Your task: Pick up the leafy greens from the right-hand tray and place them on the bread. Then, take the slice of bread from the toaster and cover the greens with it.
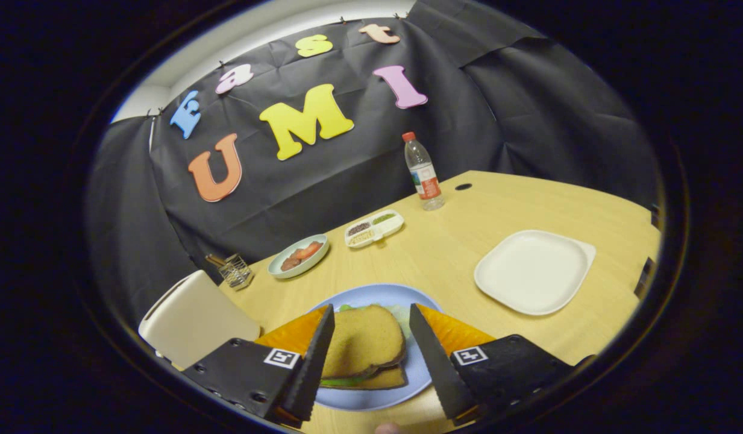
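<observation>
- Gripper view is showing the boxy cream toaster (193, 322) sitting at the claw's nine o'clock.
- Claw (371, 337) is hanging released, fingers apart, framing the sandwich at twelve o'clock, seemingly after letting go.
- Top bread slice (362, 342), brown and matte, is covering the greens (341, 381), whose edges are peeking out, on the round blue plate (371, 295).
- Empty white squarish tray (534, 271) is lying on the wooden surface (443, 241) at two o'clock.

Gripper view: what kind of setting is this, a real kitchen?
Probably a staged data-collection booth, not a kitchen: black cloth wall behind a bare wooden table, with sandwich props on a blue plate and a toaster. The tool hovers open over the sandwich.
</observation>
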A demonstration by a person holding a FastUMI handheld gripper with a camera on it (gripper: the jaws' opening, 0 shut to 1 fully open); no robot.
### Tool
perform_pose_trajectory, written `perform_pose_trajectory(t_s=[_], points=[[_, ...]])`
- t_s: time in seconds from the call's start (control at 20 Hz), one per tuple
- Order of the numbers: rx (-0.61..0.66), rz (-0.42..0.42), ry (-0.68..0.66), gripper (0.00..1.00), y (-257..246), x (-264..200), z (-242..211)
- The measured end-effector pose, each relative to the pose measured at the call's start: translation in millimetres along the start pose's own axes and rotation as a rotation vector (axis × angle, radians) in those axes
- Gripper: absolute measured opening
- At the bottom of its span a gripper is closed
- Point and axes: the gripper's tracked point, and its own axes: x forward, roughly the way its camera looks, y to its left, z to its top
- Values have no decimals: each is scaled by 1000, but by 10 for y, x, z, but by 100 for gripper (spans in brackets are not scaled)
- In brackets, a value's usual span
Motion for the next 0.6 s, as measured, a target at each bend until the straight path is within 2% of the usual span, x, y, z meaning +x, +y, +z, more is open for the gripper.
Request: perform_pose_trajectory(t_s=[0.05,0.2,0.45,0.6], points=[[-41,-8,-40,84,-27,-58,133],[-136,-17,-154,94,-59,-267,505],[-289,-6,-295,95,-24,-780,1114],[-331,6,-386,95,-11,-1136,1511]])
